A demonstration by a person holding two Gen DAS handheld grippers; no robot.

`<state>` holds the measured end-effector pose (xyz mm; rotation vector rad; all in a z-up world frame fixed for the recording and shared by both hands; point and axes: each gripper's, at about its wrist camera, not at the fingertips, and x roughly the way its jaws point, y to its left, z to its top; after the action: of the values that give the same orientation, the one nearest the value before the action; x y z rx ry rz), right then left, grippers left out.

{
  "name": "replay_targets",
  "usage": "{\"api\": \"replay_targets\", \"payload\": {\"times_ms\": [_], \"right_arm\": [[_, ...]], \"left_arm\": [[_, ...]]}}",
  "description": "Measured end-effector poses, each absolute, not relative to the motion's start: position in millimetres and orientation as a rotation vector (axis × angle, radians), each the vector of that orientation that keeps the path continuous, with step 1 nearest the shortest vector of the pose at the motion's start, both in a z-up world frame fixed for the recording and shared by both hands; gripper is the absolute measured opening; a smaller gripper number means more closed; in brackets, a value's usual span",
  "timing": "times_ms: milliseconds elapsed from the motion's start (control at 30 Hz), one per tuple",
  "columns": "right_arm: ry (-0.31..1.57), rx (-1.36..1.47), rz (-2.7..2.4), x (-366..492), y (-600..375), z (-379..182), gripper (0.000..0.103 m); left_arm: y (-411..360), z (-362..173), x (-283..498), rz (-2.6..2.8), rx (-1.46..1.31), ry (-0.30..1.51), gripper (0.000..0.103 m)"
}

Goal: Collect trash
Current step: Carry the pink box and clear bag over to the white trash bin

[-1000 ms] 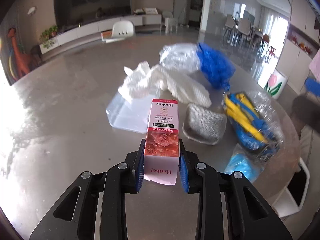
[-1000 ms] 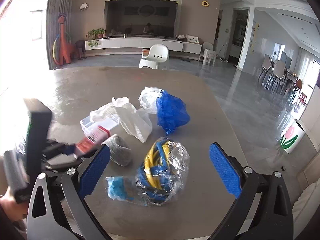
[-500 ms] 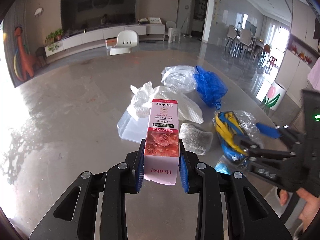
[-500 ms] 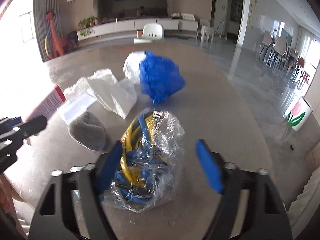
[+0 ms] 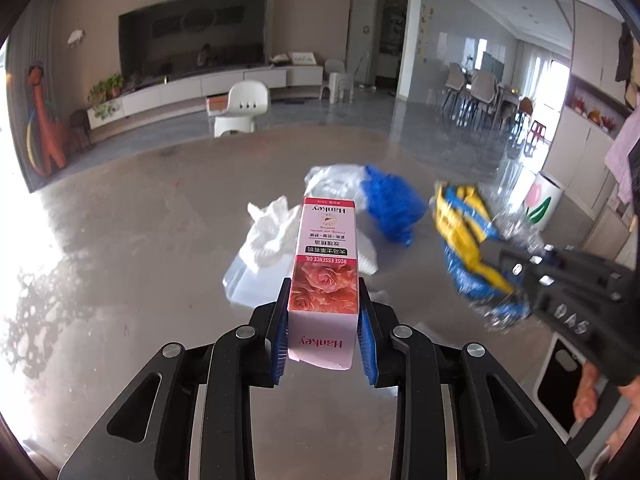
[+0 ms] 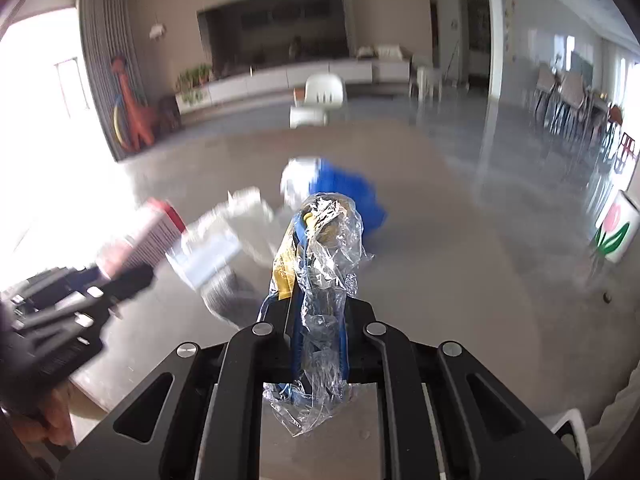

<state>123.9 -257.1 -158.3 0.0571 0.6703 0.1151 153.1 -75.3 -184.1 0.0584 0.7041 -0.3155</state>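
Left gripper (image 5: 323,320), jaws closed on a pink rose-oil carton (image 5: 325,264); right gripper (image 6: 318,320), jaws closed on a clear bag of blue and yellow scraps (image 6: 320,264), both held above the tabletop (image 5: 120,280). Beyond, mid-tabletop: crumpled white paper (image 5: 268,232), then a blue bag (image 5: 390,208).

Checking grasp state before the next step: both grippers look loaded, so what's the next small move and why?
Probably carry both loads off the table toward a bin; none is clearly visible. The left gripper is shut on the rose essence oil box, and the right gripper is shut on the clear bag of blue and yellow items, so neither can take the blue bag.
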Motion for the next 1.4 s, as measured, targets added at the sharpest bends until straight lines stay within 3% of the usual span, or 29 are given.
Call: {"api": "replay_targets", "payload": {"times_ms": [500,833,1400], "right_arm": [[0.507,0.027,-0.047,20.6,-309.4,-92.9,0.015],[0.494,0.022,-0.224,-29.5,-355.9,-103.4,0.015],[0.543,0.142,-0.484,-127.3,-457.1,-152.3,0.015]], "left_arm": [[-144.6,-144.7,114.0,-0.469,0.111,0.630,0.029],[-219.6,-147.1,67.5,-0.649,0.180,0.634,0.029],[-376.0,-209.2,-11.6,-0.963,0.382,0.741,0.029]]}}
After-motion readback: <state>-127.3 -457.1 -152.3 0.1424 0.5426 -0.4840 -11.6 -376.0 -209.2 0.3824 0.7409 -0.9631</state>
